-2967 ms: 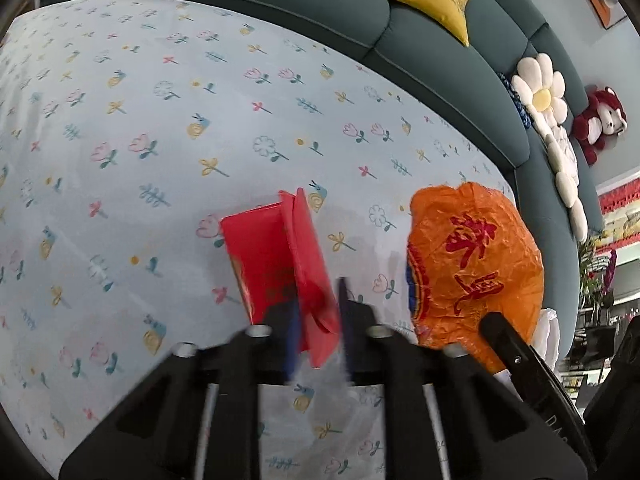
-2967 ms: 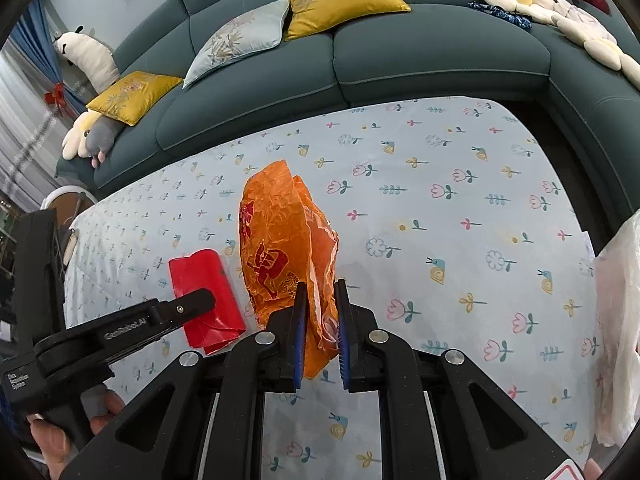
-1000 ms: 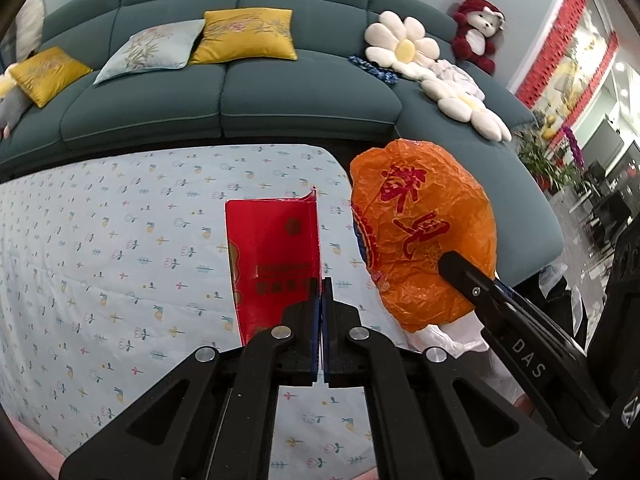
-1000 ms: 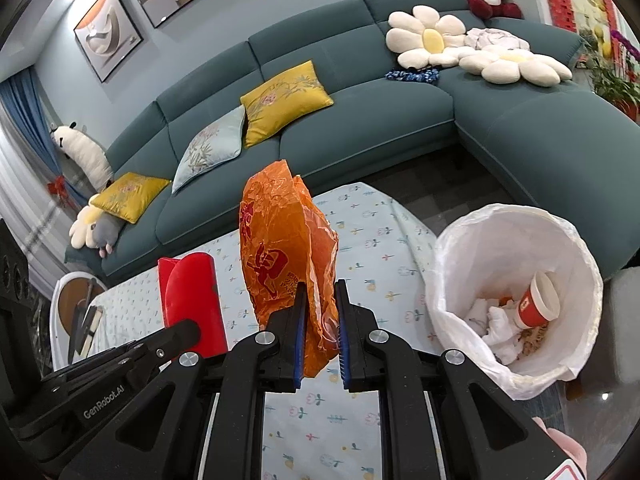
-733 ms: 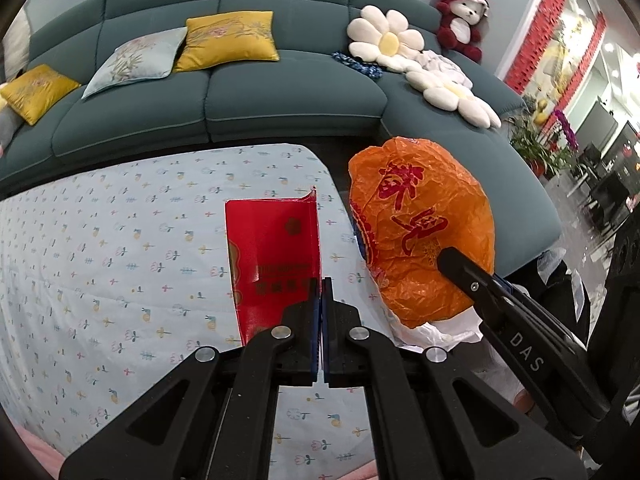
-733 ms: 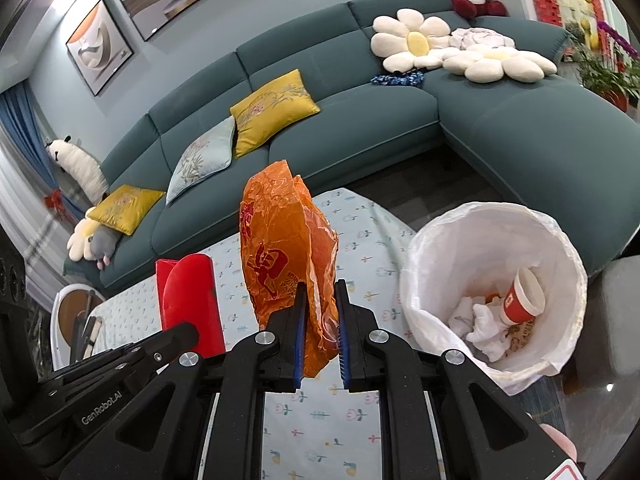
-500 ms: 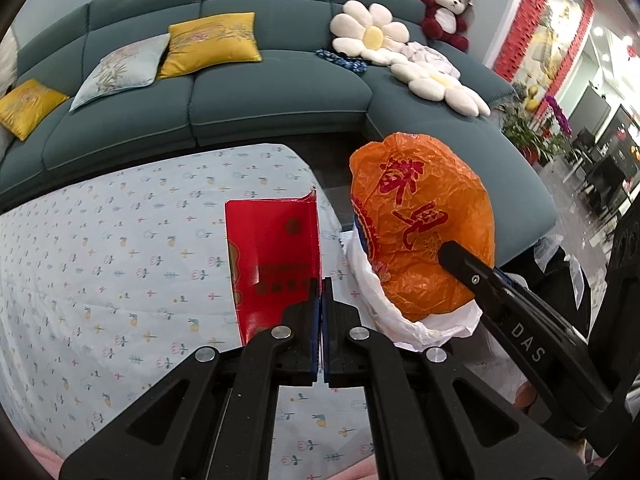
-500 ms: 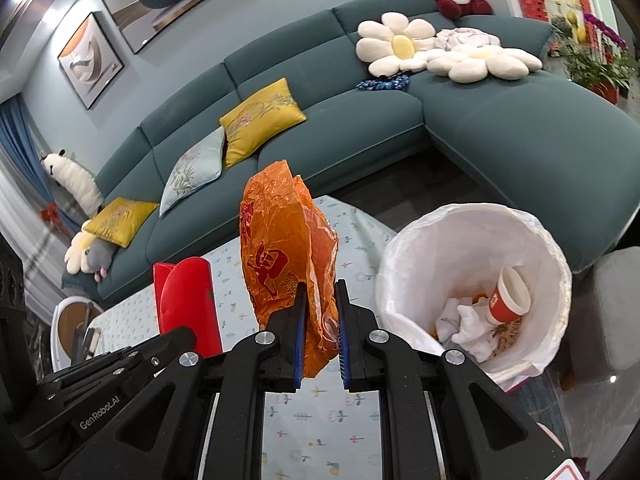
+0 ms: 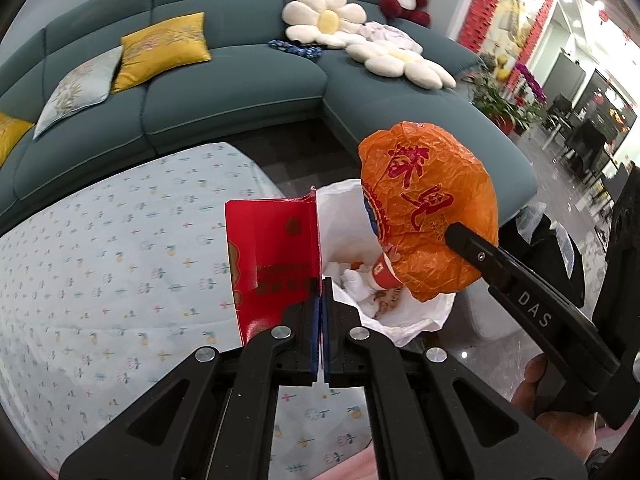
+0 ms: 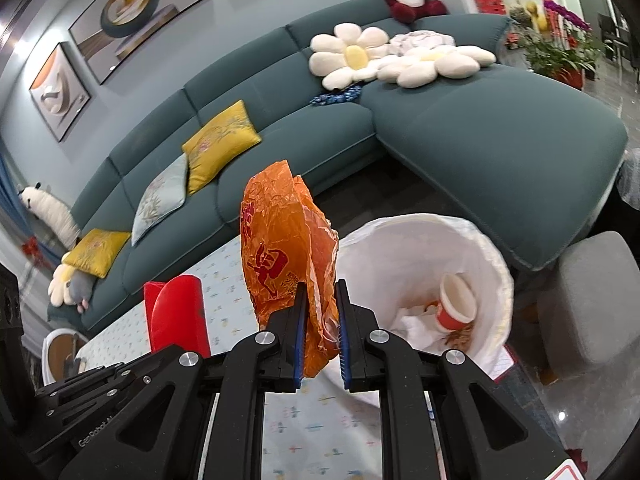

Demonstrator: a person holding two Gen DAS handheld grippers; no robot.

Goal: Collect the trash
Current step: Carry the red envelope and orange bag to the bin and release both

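1. Both your grippers have swung off the table toward the bin (image 10: 424,280), now just past them.
2. Your left gripper (image 9: 321,300) is clamped on the red packet (image 9: 274,264), held upright.
3. Your right gripper (image 10: 320,312) pinches the orange bag (image 10: 286,256), raised left of the bin.
4. A cup (image 10: 456,304) lies inside; the sofa (image 10: 480,136) stands far behind.

"DAS" on right gripper (image 9: 532,314); "GenRobot.AI" on left gripper (image 10: 96,436).
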